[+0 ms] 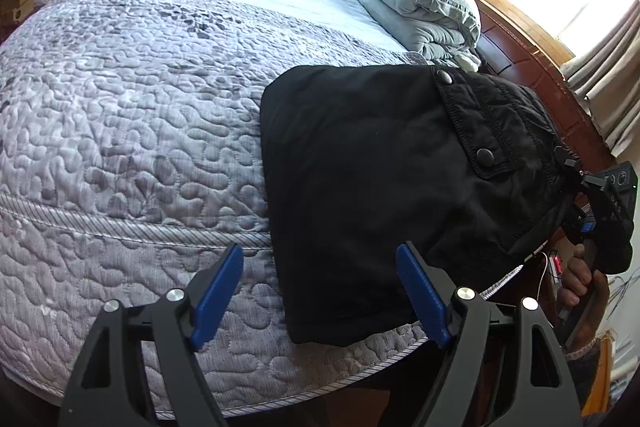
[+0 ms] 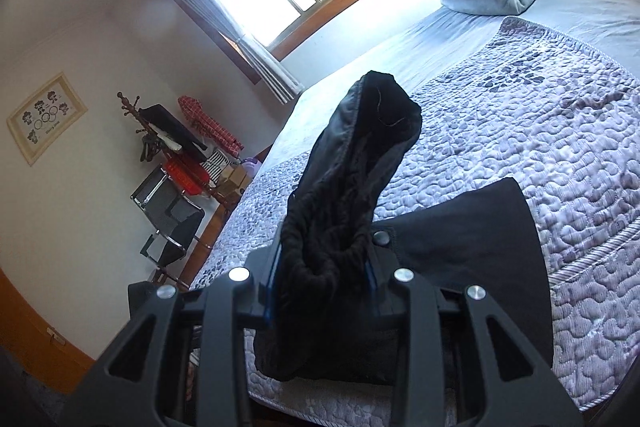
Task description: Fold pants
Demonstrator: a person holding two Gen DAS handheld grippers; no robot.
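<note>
Blue pads of our left gripper (image 1: pixel 320 291) stand wide apart with nothing between them, just beside the near edge of the black pants (image 1: pixel 372 167), which lie folded on the quilted bedspread (image 1: pixel 120 107) at the bed's corner. Our right gripper (image 2: pixel 322 291) is clamped on the bunched waistband, lifted clear. We judge the thick bunch could slip, or drag the folded part off the edge; how deep the grip goes seems unclear.
</note>
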